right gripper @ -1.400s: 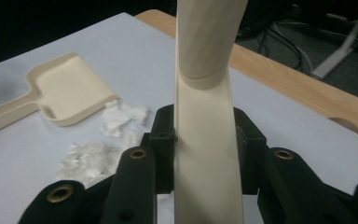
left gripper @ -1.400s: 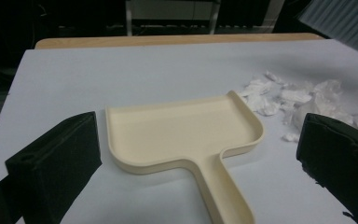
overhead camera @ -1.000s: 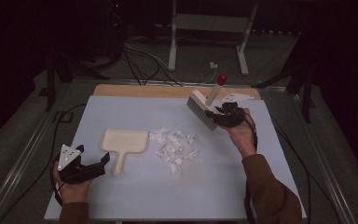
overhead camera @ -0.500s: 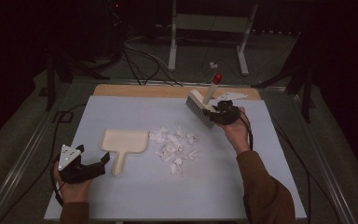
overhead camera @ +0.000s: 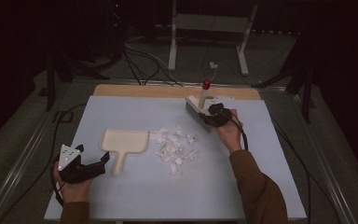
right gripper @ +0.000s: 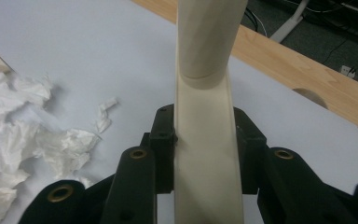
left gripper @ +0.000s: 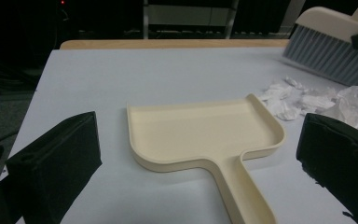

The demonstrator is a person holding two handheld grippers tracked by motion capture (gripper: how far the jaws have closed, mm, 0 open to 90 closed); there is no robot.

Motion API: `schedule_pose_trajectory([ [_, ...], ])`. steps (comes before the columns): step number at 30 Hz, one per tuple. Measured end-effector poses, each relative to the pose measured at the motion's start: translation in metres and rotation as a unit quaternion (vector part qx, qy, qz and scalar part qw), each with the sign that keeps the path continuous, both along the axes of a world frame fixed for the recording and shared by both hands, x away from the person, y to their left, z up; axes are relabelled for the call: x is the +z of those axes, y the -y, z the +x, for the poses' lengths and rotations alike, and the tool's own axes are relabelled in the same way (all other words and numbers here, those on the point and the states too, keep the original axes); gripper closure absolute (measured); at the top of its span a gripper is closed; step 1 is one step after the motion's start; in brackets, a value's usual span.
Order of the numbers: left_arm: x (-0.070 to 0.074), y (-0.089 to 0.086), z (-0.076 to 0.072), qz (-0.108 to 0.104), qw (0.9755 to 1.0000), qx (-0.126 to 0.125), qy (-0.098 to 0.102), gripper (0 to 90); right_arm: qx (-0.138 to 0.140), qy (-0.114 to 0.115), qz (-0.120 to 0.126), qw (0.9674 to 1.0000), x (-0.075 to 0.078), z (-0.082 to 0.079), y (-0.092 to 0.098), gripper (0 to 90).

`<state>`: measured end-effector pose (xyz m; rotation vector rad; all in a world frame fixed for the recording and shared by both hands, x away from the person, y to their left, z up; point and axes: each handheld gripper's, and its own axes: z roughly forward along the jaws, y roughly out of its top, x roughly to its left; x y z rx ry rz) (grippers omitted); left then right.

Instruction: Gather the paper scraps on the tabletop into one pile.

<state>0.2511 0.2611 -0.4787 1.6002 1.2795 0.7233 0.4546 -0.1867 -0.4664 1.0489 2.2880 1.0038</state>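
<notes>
Right tongs (overhead camera: 213, 115) clamped on light, stiff brush (overhead camera: 198, 109) handle, bristles above feather-light, crumpled paper scraps (overhead camera: 175, 147). Left tongs (overhead camera: 101, 163) wide open near rigid dustpan (overhead camera: 124, 140) handle, best gripping spot.

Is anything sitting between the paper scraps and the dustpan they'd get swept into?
Nothing visible. The paper scraps lie just right of the dustpan with bare table between. The brush in the right tool is beyond the pile.
</notes>
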Motion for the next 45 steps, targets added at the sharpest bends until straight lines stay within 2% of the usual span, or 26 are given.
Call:
schedule_pose_trajectory([
  [2,0.0,0.0,0.0,0.001,1.0,-0.001,0.0,0.5,0.006,-0.001,-0.009,0.9999,-0.002,0.0,-0.005,67.9],
  [5,-0.001,0.001,0.0,0.002,1.0,-0.002,-0.003,0.5,0.019,-0.002,-0.006,0.9998,-0.003,-0.002,-0.012,67.9],
  [9,-0.001,0.001,0.0,0.003,1.0,-0.004,-0.002,0.5,0.052,-0.003,-0.01,0.9986,-0.005,-0.006,-0.025,67.9],
  [15,-0.002,0.002,0.001,0.003,1.0,-0.003,-0.005,0.5,0.102,0.002,-0.009,0.9947,-0.01,-0.015,-0.038,67.8],
  [20,-0.002,0.002,0.001,0.004,1.0,-0.003,-0.006,0.5,0.131,0.003,-0.005,0.9914,-0.011,-0.02,-0.042,67.8],
  [23,-0.002,0.002,0.001,0.004,1.0,-0.003,-0.007,0.5,0.153,0.005,-0.009,0.9882,-0.011,-0.024,-0.046,67.8],
  [33,-0.002,0.001,0.001,0.003,1.0,0.0,-0.008,0.5,0.228,0.017,-0.029,0.9732,-0.01,-0.042,-0.059,67.8],
  [38,-0.002,0.0,0.001,0.003,0.9999,0.002,-0.009,0.5,0.257,0.02,-0.037,0.9655,-0.009,-0.051,-0.059,67.7],
  [45,-0.002,0.0,0.001,0.003,0.9999,0.005,-0.011,0.5,0.287,0.017,-0.04,0.9569,-0.005,-0.062,-0.054,67.8],
])
